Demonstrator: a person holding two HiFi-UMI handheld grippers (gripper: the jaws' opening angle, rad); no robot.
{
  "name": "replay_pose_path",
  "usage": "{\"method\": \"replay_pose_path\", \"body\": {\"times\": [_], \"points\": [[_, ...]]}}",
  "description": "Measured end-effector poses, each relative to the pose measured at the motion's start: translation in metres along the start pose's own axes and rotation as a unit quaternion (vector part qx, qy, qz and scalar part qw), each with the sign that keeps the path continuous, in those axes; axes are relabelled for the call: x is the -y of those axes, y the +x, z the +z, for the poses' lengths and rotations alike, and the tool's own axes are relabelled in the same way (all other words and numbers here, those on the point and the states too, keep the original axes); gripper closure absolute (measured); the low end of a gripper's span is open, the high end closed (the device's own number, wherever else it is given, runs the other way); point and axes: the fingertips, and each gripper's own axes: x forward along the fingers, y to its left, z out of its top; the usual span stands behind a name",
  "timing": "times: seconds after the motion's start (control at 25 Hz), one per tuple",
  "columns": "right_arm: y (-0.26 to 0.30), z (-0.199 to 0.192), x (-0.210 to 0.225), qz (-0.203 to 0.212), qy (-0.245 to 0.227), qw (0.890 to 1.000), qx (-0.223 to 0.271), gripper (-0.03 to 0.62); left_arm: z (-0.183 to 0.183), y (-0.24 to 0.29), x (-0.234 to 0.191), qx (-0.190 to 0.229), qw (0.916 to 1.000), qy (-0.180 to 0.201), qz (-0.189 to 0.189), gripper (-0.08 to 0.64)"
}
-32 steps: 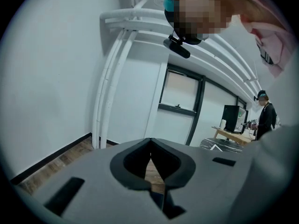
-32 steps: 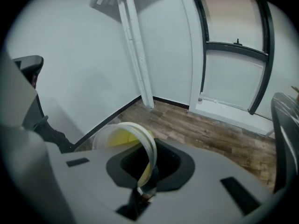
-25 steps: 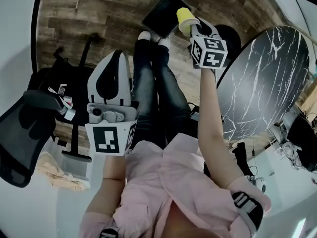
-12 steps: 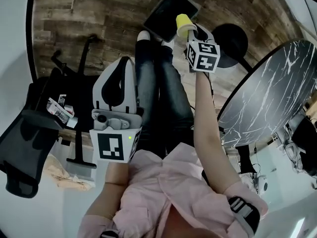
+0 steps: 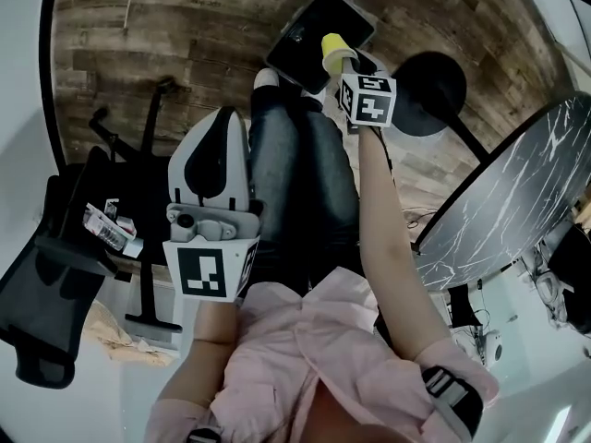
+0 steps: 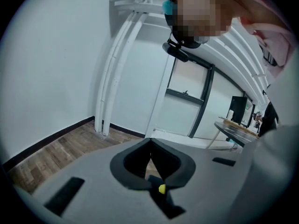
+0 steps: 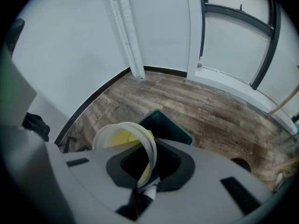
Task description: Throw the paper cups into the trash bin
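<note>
At the far left a black office chair (image 5: 44,314) stands on the wooden floor (image 5: 166,35), at the foot of a white wall. Just to its right the left gripper (image 5: 224,118) is held in front of the person's body. Its white shell points toward the floor and its marker cube sits nearest the pink shirt (image 5: 314,358). In the left gripper view its tongs (image 6: 150,143) are pressed together at the tips, and nothing sits in the dark hollow behind them.

The person's legs (image 5: 300,173) in dark jeans run down the middle of the head view. Just beyond the feet, the dark, square trash bin (image 5: 309,21) stands open on the floor.

The right gripper (image 5: 343,58) reaches out at the end of a straight arm and pinches a yellow paper cup (image 5: 331,48). In the head view the cup overlaps the bin's right edge. In the right gripper view the tongs (image 7: 152,158) close on the cup's thin wall at its white rim. The cup (image 7: 122,138) is tilted with its mouth toward the camera, and the bin (image 7: 167,127) shows directly behind it.

Further right lies a black round base (image 5: 429,81). A dark marble-patterned table (image 5: 517,192) fills the right edge of the head view.
</note>
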Motion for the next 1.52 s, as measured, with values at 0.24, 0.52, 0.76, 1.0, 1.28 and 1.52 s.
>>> {"method": "replay_pose_path", "body": {"times": [0.24, 0.52, 0.76, 1.0, 1.28, 1.52], "points": [[0.031, -0.013, -0.001, 0.01, 0.003, 1.0, -0.006, 0.554, -0.018, 0.011, -0.01, 0.005, 0.9999, -0.001, 0.009, 0.546], [0.074, -0.033, -0.006, 0.023, -0.06, 0.997, -0.041, 0.554, -0.034, 0.014, -0.027, 0.014, 0.9996, 0.007, 0.024, 0.546], [0.1, -0.035, -0.004, 0.029, -0.096, 0.994, -0.047, 0.554, -0.049, 0.019, -0.04, 0.022, 0.9989, 0.009, 0.04, 0.546], [0.129, -0.036, -0.011, 0.029, -0.126, 0.99, -0.05, 0.554, -0.055, 0.026, -0.045, 0.038, 0.9981, 0.018, 0.044, 0.546], [0.148, -0.01, -0.018, 0.019, -0.221, 0.974, -0.039, 0.552, -0.067, 0.03, -0.054, 0.048, 0.9971, 0.018, 0.056, 0.545], [0.167, -0.036, -0.03, 0.032, -0.407, 0.909, -0.085, 0.552, -0.068, 0.025, -0.06, 0.052, 0.9961, 0.017, 0.07, 0.545]]}}
